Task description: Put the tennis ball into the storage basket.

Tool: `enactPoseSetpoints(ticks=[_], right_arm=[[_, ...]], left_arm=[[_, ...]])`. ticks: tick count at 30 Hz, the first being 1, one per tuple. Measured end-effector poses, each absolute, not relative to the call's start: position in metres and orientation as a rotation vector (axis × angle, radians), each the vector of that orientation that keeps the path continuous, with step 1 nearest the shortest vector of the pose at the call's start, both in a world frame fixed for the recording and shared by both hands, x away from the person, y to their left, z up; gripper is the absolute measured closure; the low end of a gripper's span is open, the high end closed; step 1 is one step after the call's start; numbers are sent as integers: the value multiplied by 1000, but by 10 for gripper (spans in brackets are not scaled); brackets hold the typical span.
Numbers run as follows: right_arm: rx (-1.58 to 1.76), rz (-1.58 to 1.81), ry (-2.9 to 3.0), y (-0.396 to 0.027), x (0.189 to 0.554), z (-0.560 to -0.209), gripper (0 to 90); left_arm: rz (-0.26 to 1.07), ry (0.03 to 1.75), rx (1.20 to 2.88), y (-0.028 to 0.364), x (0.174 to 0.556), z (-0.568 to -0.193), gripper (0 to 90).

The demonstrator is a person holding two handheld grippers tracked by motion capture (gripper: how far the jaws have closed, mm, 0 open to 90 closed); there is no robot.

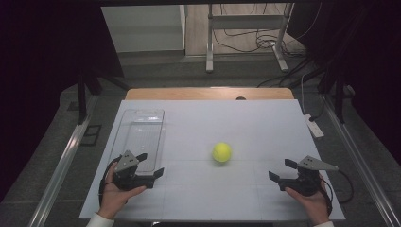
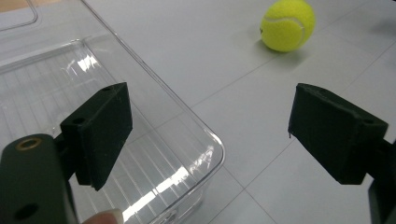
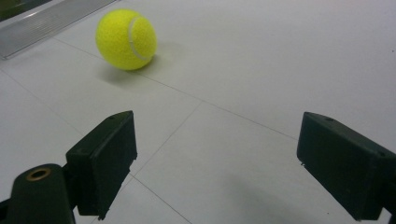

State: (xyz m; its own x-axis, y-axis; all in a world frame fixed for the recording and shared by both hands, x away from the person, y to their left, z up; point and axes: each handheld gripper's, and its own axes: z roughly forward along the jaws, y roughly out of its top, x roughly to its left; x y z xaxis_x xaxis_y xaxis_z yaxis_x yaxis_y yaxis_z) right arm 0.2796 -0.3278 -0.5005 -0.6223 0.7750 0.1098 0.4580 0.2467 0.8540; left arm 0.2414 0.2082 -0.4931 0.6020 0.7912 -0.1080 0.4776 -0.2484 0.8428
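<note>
— Ball (image 1: 222, 152) first: where is it?

— A yellow tennis ball sits on the white table (image 1: 246, 127), a little right of the middle and toward the near half, free of everything. In the left gripper view it lies up at the top right; in the right gripper view, at the top left, with its white seam curving down its face.

— And the left gripper (image 1: 150, 165)?

— Held in the person's left hand (image 1: 116, 191) near the front left of the table. Its jaws stand wide apart with nothing between them. One jaw hangs over the near corner of a clear plastic tray (image 1: 142, 135); the other is over bare table beside it. Whether the jaw touches the tray, I cannot tell.

— What about that tray?

— Transparent, rectangular, with rounded corners and a ribbed floor. It lies lengthwise along the left side of the table, well apart from the ball. Nothing lies in the part I can see.

— The right gripper (image 1: 281, 171)?

— In the right hand (image 1: 309, 201), at the front right of the table, pointing left toward the ball. Its jaws are spread wide too, gripping nothing, over bare table. The ball is ahead of it and apart from it. A grey three-cornered plate sits on top.

— Anything else on the table?

— A small white oblong object (image 1: 315, 126) lies at the right edge, too small to make out.
</note>
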Motion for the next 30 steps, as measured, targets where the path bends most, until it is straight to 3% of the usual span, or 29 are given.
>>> enactPoseSetpoints(ticks=[30], right_arm=[[1134,1328,2206,-326,283,-502,128]], left_arm=[[423,994,1912,197,248,-475,138]])
